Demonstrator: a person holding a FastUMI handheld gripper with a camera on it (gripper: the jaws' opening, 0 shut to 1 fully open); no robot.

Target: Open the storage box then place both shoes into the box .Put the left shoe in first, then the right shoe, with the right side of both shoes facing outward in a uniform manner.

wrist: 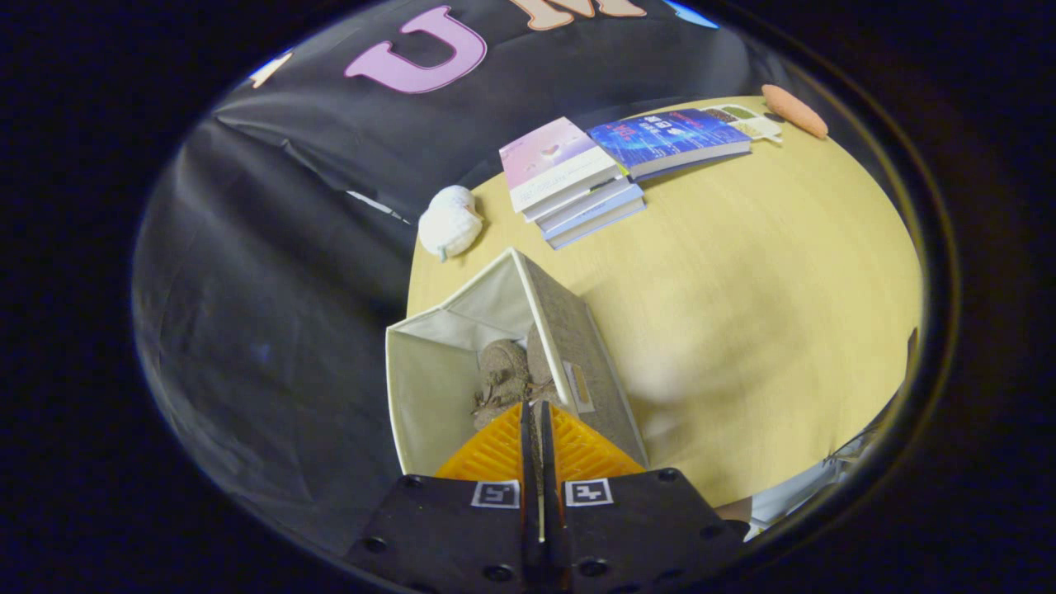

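Low in the frame's centre the gripper [535, 421] hangs pressed together, holding nothing, above the open storage box [429, 388]. Shoes [505, 375] lie inside, just ahead of the fingers. Placing looks about finished; next I'd check both face alike

table [742, 272] | storage box [590, 355] | books [577, 186] | white plush [450, 223] | carrot [794, 110]
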